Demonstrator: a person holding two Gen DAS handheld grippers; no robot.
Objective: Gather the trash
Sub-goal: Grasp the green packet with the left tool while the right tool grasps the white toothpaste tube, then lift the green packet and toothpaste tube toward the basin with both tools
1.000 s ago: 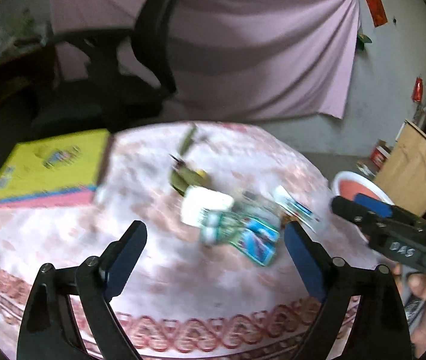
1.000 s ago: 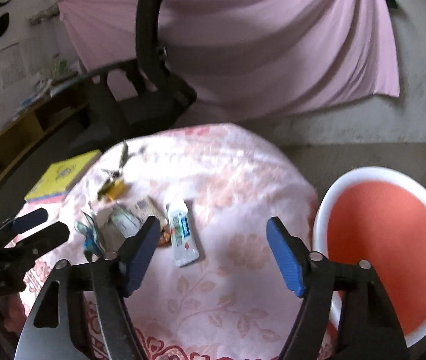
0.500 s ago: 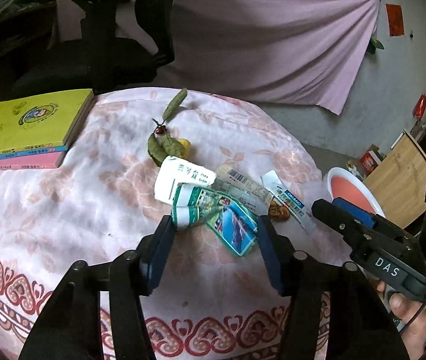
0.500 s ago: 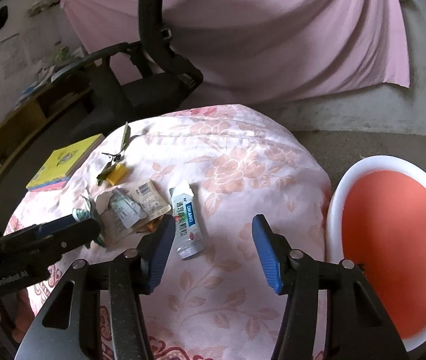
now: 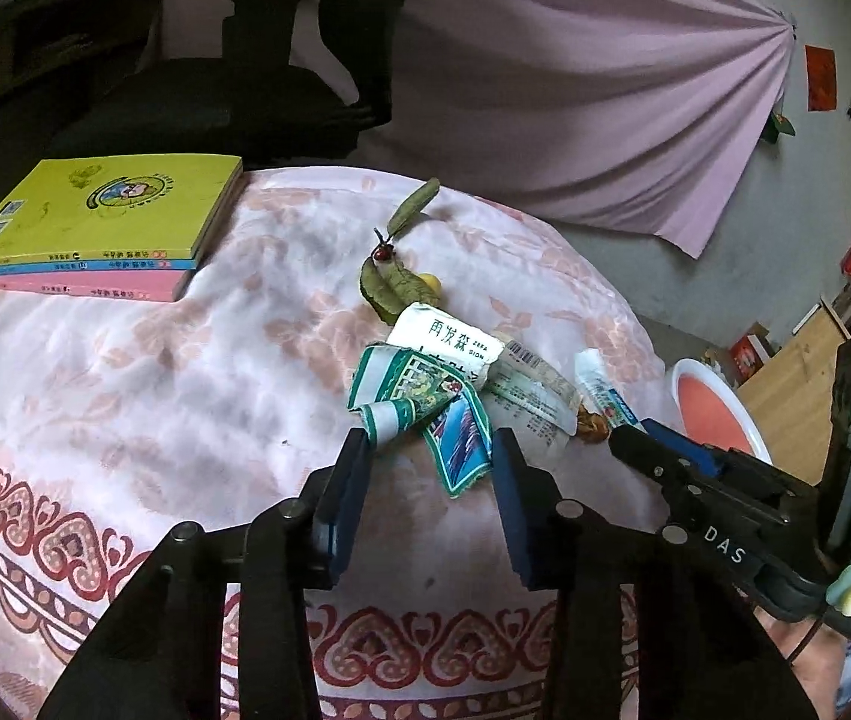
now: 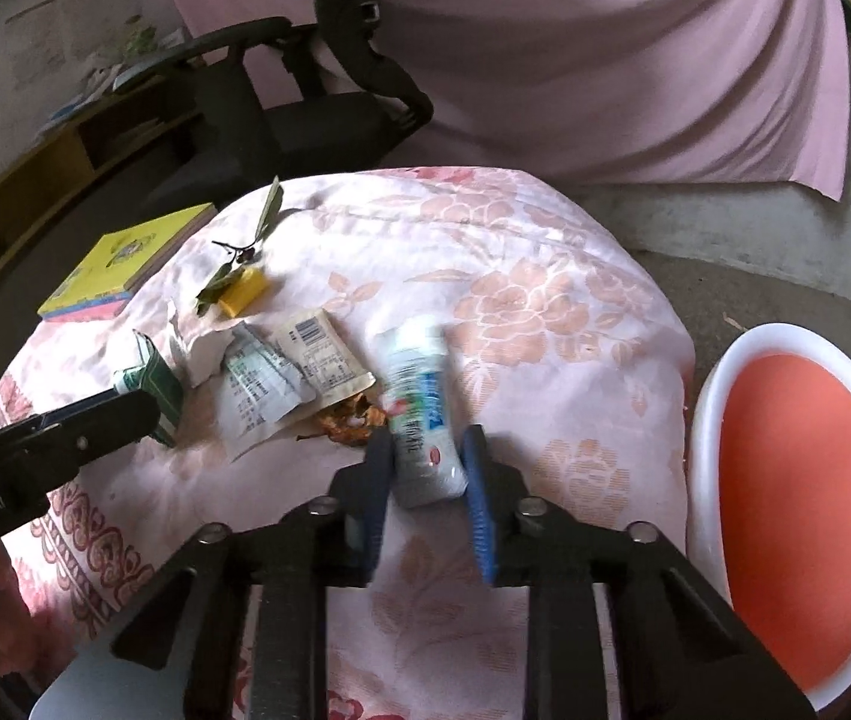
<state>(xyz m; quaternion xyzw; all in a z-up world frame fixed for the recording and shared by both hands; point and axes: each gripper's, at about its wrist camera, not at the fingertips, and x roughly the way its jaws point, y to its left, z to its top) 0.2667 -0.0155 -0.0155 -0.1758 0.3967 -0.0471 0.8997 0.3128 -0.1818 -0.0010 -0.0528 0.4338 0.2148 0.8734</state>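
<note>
The right gripper (image 6: 428, 459) has just been closing and now pinches the white tube (image 6: 419, 414) at centre frame. The left gripper (image 5: 431, 462) has also been narrowing; its pads flank the green wrapper (image 5: 425, 405) but are apparently not pressing it yet. The grasping step is in hand. Next, each piece likely needs lifting toward the red basin (image 6: 803, 510) at lower right.

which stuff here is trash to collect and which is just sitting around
Job:
- toothpaste tube, between the right gripper pads
- green crumpled wrapper, at the left gripper
- white paper wrappers
- leafy twig
- orange basin, likely the bin

Lying about:
- stacked books
- office chair
</note>
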